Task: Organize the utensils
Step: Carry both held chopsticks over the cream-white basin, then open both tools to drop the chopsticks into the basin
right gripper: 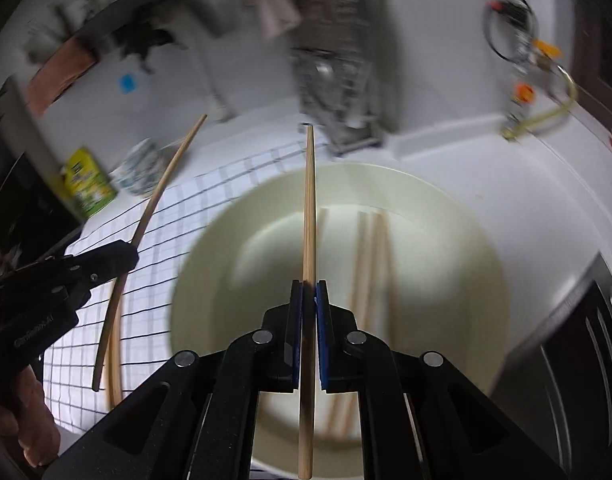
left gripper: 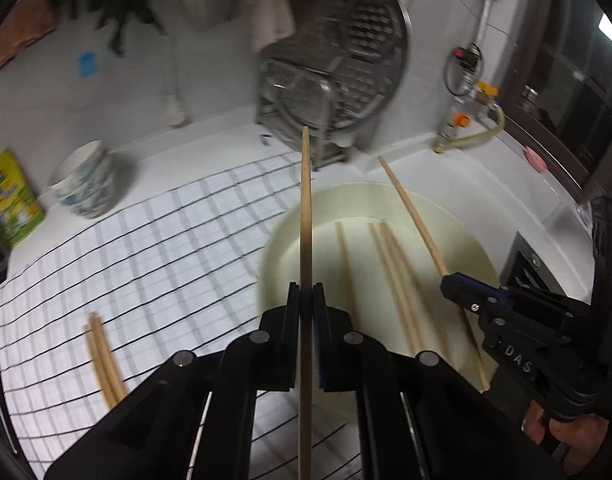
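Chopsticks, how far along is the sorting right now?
Done: two chopsticks lie on the checked cloth. In hand: the left tool and right tool each grip one chopstick. Left: about three chopsticks remain in the cream basin.

Two raised wooden chopsticks (left gripper: pixel 305 208) (right gripper: pixel 309 208), three more chopsticks (left gripper: pixel 389 276) in cream bowl (left gripper: pixel 369 200), pair (left gripper: pixel 104 356) on checked cloth (left gripper: pixel 154 248)

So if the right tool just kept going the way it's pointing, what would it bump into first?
Most likely the cream bowl. The right tool, shut on a chopstick, points down over it, so the stick's tip would probably meet the bowl's far side or rim first. Depth is hard to judge through the fisheye.
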